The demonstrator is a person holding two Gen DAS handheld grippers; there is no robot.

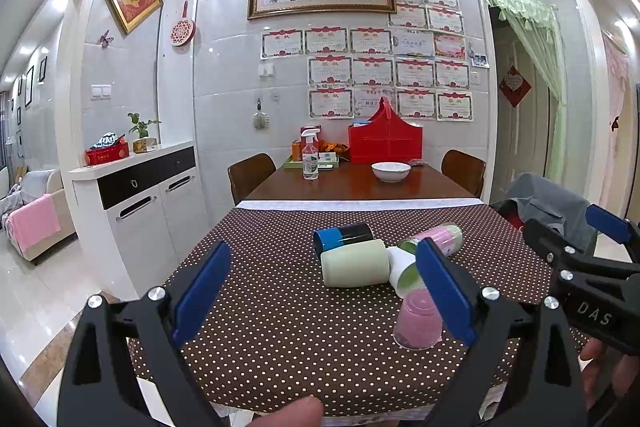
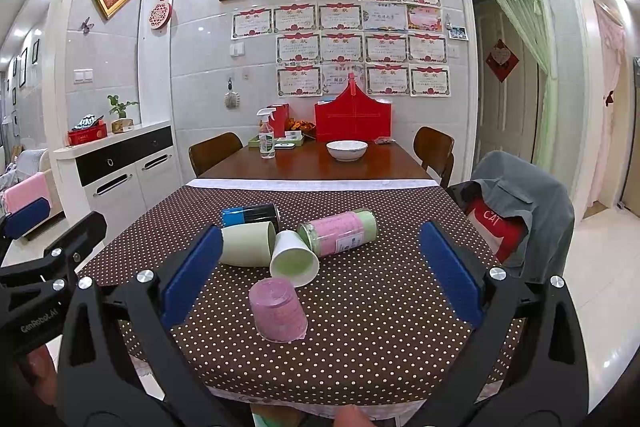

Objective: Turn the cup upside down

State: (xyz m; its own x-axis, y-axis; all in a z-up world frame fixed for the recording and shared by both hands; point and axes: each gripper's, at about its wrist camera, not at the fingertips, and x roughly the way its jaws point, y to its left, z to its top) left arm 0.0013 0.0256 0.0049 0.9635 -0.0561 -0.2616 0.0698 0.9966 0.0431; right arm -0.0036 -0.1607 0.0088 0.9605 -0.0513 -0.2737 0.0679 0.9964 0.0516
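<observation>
- Left wrist view: the left gripper point(image 1: 324, 293) has its blue pads spread wide, nothing between them, above the near edge of the polka-dot tablecloth point(image 1: 280, 339).
- The pink cup point(image 1: 418, 323) stands mouth down on the cloth at about 4 o'clock in this view, partly hidden behind the right-hand pad.
- Past it, toward 12 o'clock, a white cup point(image 1: 404, 271) lies on its side, touching a pale green cup point(image 1: 356, 263), also on its side.
- A blue-and-black cup point(image 1: 344, 235) lies behind them; a pink-and-green jar point(image 1: 438, 237) lies at 2 o'clock.
- The right gripper point(image 1: 600, 255) shows at 3 o'clock; its jaw state cannot be told here.
- Right wrist view: the right gripper point(image 2: 320, 277) is wide apart and empty.
- The pink cup point(image 2: 278, 309) sits upside down between its pads, touching neither.
- The white cup point(image 2: 294, 259), pale green cup point(image 2: 248, 243) and jar point(image 2: 340, 233) lie beyond, toward 12 o'clock.
</observation>
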